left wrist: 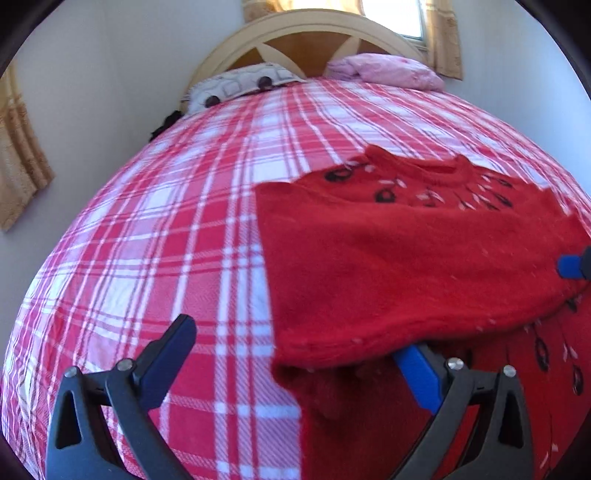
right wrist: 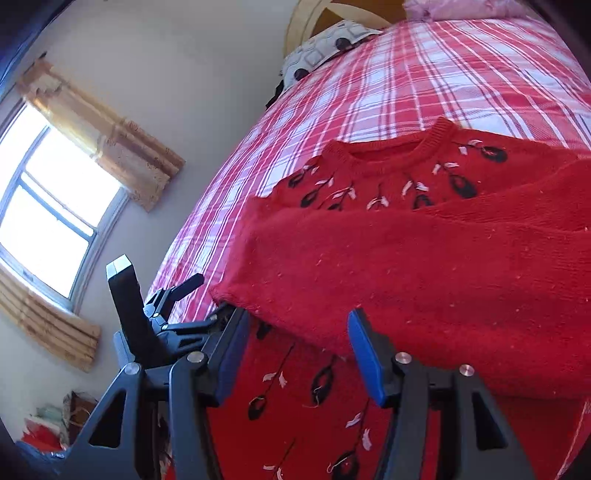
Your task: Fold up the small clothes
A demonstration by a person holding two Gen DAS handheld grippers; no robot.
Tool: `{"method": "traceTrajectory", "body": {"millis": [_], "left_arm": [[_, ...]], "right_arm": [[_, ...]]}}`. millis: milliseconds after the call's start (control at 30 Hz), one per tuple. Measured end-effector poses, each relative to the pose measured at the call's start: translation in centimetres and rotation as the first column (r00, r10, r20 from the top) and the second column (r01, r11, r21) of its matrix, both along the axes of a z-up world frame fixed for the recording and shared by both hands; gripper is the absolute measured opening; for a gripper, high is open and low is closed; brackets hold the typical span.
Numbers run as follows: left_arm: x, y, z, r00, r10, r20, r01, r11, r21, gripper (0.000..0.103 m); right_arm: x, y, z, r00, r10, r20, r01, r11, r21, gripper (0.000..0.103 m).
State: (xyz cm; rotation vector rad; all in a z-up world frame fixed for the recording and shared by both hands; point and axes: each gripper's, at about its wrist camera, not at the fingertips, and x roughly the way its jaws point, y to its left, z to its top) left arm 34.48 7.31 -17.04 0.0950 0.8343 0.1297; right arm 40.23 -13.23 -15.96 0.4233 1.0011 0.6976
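Observation:
A small red knit sweater (left wrist: 413, 258) with black and white embroidery lies on the plaid bed; its lower part is folded up over the chest, collar toward the headboard. My left gripper (left wrist: 295, 343) is open at the fold's near left corner; its right finger (left wrist: 417, 373) sits under the folded edge, its left finger over bare bedspread. In the right wrist view the sweater (right wrist: 424, 266) fills the middle. My right gripper (right wrist: 299, 325) is open, fingers either side of the folded hem, over the embroidered front. The left gripper (right wrist: 162, 306) shows at its left.
The red-and-white plaid bedspread (left wrist: 166, 229) covers the bed. A patterned pillow (left wrist: 236, 86) and a pink pillow (left wrist: 388, 70) lie by the wooden headboard (left wrist: 303, 33). A wall runs along the bed's left side, with a curtained window (right wrist: 51, 210).

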Motion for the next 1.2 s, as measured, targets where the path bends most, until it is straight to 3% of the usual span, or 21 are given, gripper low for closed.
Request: {"method": "traceTrajectory", "body": {"millis": [100,200,333,400,567,667,767,833,900,1000,1067,1100,1133,1200], "left_arm": [[0.0,-0.3,-0.5,1.000,-0.015,-0.013,0.015,1.000,-0.023,0.103],[0.2,-1.3,-0.8,1.000,-0.008,-0.024,0.009,0.998,0.062,0.103],[0.2,2.5,-1.0,0.993,0.108,-0.040,-0.111,0.990,-0.087,0.103],[-0.1,3.3,-1.1,0.993,0.105,-0.054,-0.111,0.984,-0.142,0.103],[-3.0,3.3,-0.1,0.991,0.122,-0.059,-0.127,0.987,-0.103,0.103],[-5.2,2.8,2.1,0.996,0.094,0.003,-0.093,0.986,-0.138,0.103],[-5.5,1.7,4.6,0.993,0.078,0.092,-0.066,0.990,-0.125,0.103],[-3.6,0.3,5.2,0.994,0.031,0.109,-0.022,0.996,-0.088,0.103],[-0.9,-0.6,4.2,0.998,0.013,0.069,-0.010,0.999,-0.048,0.103],[3.6,-1.3,1.9,1.000,0.019,-0.002,-0.019,1.000,0.013,0.103],[6.0,-0.8,0.1,0.996,0.070,-0.057,-0.065,0.994,0.082,0.103],[6.4,-0.2,-0.5,0.995,0.068,-0.079,-0.065,0.997,0.049,0.103],[6.3,0.9,-0.9,0.995,0.062,-0.077,-0.065,0.997,-0.037,0.103],[5.8,1.8,-1.0,0.995,0.062,-0.077,-0.069,0.993,-0.097,0.103]], "right_arm": [[0.0,0.3,-0.3,1.000,0.015,0.007,-0.015,1.000,-0.015,0.057],[-0.2,0.6,-1.0,1.000,0.025,0.005,-0.025,0.999,-0.036,0.057],[-0.9,0.1,-1.0,1.000,0.019,0.004,-0.019,1.000,-0.023,0.057],[-1.5,-0.5,-0.5,1.000,0.017,0.010,-0.017,1.000,-0.017,0.057],[-4.1,-3.0,1.0,0.999,0.025,0.040,-0.023,0.999,-0.050,0.057],[-5.8,-4.6,1.6,0.997,0.009,0.083,0.000,0.994,-0.110,0.057],[-7.2,-6.1,1.7,0.995,-0.014,0.100,0.023,0.996,-0.089,0.057],[-7.9,-6.7,1.7,0.994,-0.025,0.103,0.032,0.997,-0.069,0.057],[-8.5,-7.0,1.5,0.994,-0.034,0.104,0.041,0.997,-0.063,0.057],[-8.9,-7.1,1.4,0.994,-0.037,0.105,0.043,0.998,-0.055,0.057],[-9.2,-7.1,1.5,0.993,-0.042,0.109,0.048,0.997,-0.057,0.057],[-9.5,-7.3,1.5,0.993,-0.043,0.113,0.049,0.997,-0.057,0.057],[-9.7,-7.5,1.5,0.993,-0.042,0.113,0.049,0.997,-0.056,0.057],[-10.2,-8.1,1.2,0.994,-0.042,0.103,0.048,0.997,-0.056,0.057]]}}
